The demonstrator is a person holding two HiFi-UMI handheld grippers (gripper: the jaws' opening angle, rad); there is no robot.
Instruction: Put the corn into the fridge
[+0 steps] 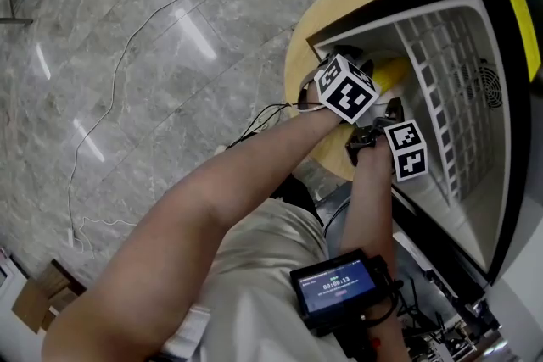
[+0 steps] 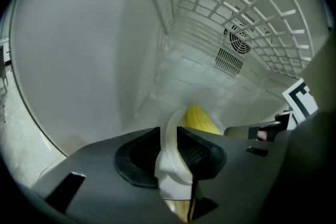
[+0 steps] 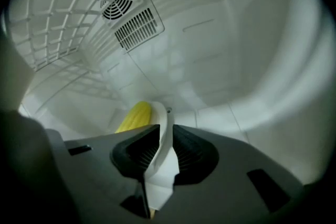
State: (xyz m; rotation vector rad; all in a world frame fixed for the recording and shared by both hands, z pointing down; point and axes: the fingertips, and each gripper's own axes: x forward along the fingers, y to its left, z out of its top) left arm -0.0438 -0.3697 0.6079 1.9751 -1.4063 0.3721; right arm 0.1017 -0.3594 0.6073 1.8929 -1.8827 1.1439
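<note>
Pinching opposite edges of the white dish (image 3: 164, 131), the left tool (image 2: 169, 150) and right tool (image 3: 160, 153) are holding the corn (image 2: 199, 119) on it inside the fridge (image 2: 79, 50), where a slip at either thin edge is probably threatening to tip the corn off.

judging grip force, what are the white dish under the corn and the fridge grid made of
The white dish looks smooth and faintly glossy, with a thin curved rim: probably plastic, though glazed ceramic is possible. The grid is a matte white lattice, likely moulded plastic or coated wire.
</note>
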